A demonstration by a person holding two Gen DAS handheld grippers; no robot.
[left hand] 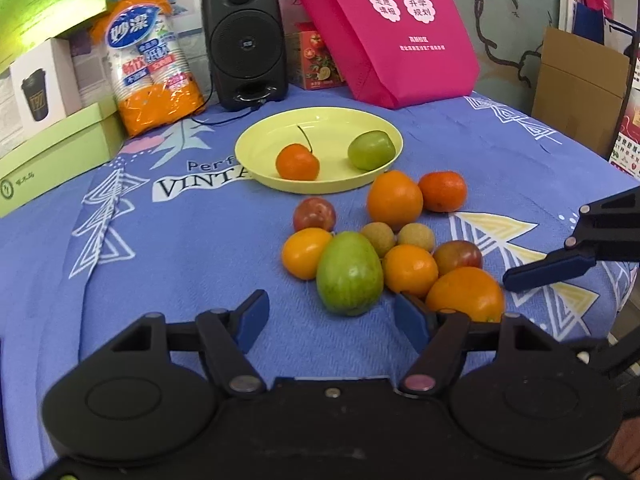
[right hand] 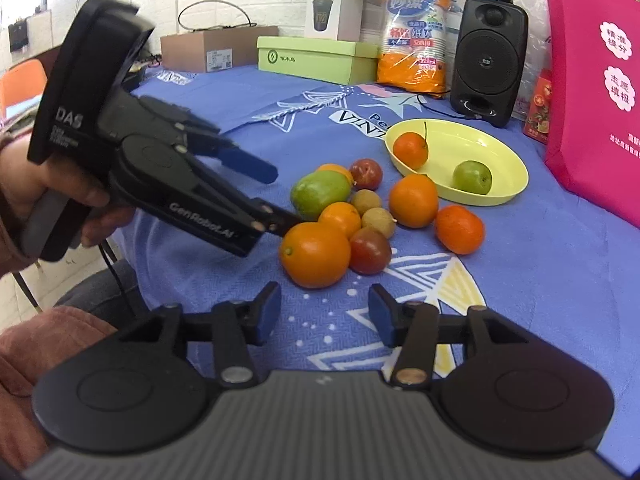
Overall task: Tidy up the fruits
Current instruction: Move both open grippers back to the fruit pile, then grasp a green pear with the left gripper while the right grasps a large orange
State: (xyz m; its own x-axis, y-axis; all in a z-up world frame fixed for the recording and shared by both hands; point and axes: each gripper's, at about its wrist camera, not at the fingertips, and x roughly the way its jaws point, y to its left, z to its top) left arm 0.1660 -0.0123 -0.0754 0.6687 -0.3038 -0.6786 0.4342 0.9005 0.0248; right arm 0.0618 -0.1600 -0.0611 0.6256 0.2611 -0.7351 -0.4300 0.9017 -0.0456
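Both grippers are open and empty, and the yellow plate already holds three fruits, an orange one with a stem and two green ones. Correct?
Not quite: the yellow plate holds two fruits, the stemmed orange fruit and one green fruit, as the left wrist view shows. The left gripper and right gripper are indeed open and empty.

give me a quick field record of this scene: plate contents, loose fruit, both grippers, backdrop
surface: blue printed tablecloth
plate: yellow plate, holding a small orange fruit with a stem and a green round fruit
loose fruit: a cluster on the cloth in front of the plate, including a big green mango and a large orange
left hand-held gripper: open, empty, close behind the mango
right hand-held gripper: open, empty, just short of the large orange
backdrop: black speaker, pink bag
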